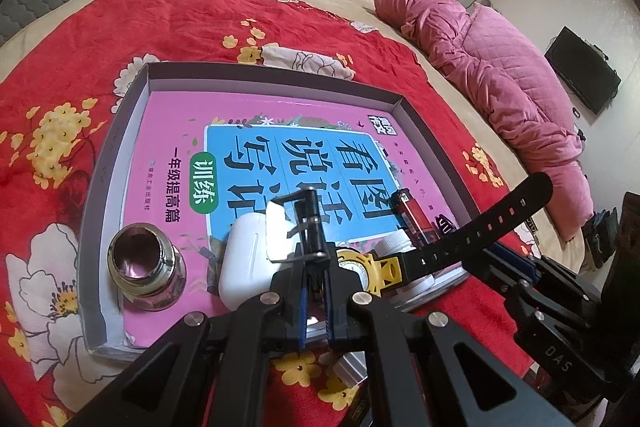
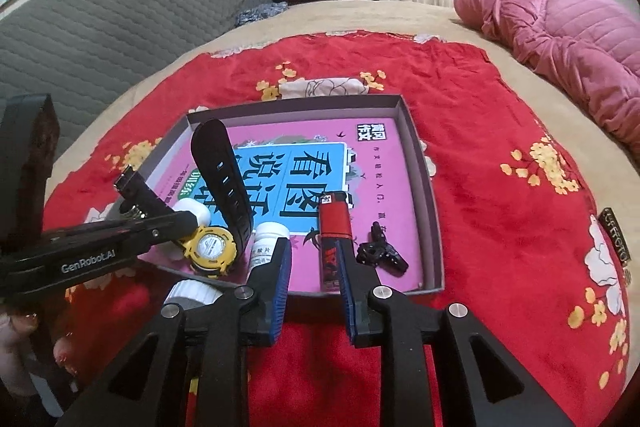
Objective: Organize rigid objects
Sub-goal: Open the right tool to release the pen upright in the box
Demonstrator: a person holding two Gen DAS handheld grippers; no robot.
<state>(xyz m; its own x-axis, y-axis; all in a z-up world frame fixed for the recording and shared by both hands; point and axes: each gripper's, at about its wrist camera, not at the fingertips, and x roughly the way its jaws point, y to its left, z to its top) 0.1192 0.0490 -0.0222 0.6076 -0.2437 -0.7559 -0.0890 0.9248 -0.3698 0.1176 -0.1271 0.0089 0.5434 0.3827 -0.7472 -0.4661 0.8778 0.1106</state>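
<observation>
Left hand-held gripper (image 1: 316, 259) pinches the yellow watch (image 2: 210, 247) in the tray (image 2: 420, 155); right hand-held gripper (image 2: 314, 259) spread, empty

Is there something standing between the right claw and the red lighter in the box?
Nothing visible does. The red lighter lies just ahead of the open right claw, partly behind its right finger. The white pill bottle is to the lighter's left and a small black part to its right, both apart from it.
</observation>
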